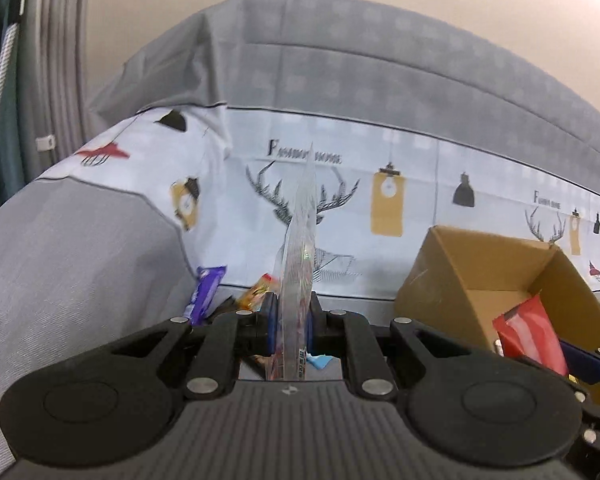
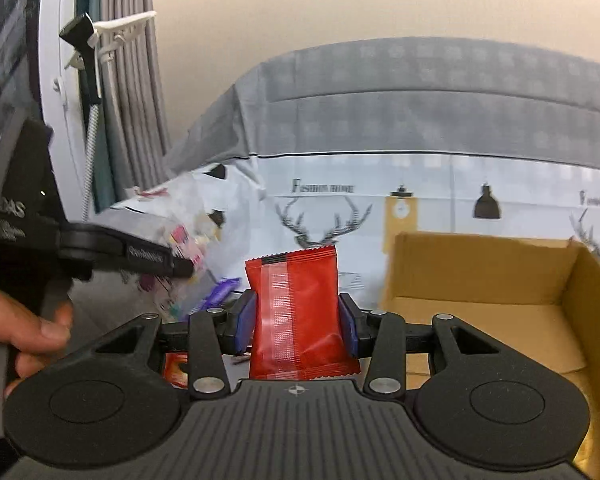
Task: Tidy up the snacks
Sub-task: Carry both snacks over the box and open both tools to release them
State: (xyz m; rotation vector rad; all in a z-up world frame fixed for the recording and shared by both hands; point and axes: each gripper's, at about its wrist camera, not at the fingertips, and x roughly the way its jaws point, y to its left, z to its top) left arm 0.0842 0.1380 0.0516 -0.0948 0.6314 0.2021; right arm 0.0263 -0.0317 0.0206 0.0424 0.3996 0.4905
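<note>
My left gripper (image 1: 292, 326) is shut on a clear printed snack bag (image 1: 300, 256), held edge-on and standing up between the blue pads. My right gripper (image 2: 296, 320) is shut on a red snack packet (image 2: 296, 312), upright with its back seam facing the camera. In the left wrist view that red snack packet (image 1: 530, 334) shows at the right, in front of the open cardboard box (image 1: 484, 264). In the right wrist view the cardboard box (image 2: 480, 272) stands just right of the packet, and the left gripper's fingers (image 2: 156, 258) with the clear bag (image 2: 180, 240) show at the left.
A purple snack packet (image 1: 206, 296) and an orange packet (image 1: 256, 292) lie on the surface ahead. A sofa with a printed deer cover (image 1: 340, 184) fills the background, a grey armrest (image 1: 72, 248) at left. A person's hand (image 2: 28, 332) holds the left gripper. Curtains (image 2: 128, 112) hang at far left.
</note>
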